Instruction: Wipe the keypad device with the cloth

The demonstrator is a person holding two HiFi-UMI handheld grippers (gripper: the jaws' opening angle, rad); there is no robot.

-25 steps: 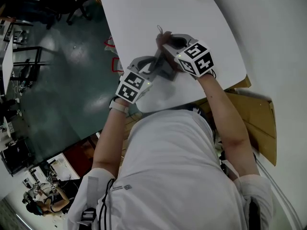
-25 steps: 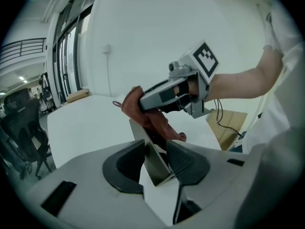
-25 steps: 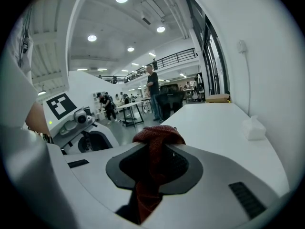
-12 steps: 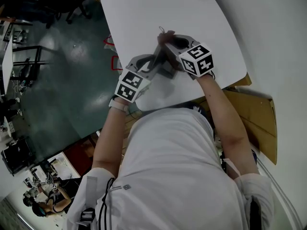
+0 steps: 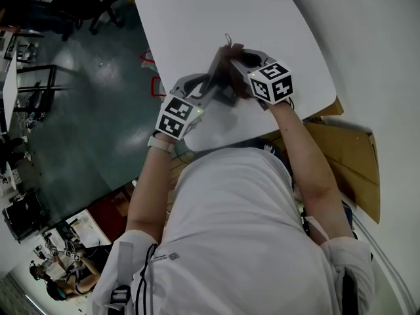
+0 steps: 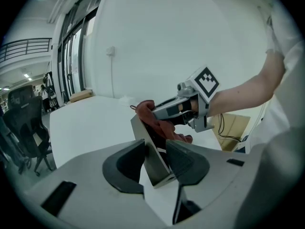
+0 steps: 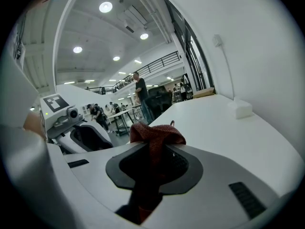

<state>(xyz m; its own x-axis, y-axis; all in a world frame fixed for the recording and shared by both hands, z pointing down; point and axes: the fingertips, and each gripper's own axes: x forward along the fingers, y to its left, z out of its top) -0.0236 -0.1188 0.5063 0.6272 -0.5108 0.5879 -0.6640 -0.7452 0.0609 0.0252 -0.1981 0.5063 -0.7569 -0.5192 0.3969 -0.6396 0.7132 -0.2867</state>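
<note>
Cloth, red and bunched, was pinched between the jaws of our right tongs, with a fold standing up above them. Our left tongs were clamped on the lower end of the keypad device, and we held it tilted above the white worktop. In the left gripper view, the cloth lay against the device's upper end and front face. In the head view, both tongs met over the worktop, close to its near edge.
</note>
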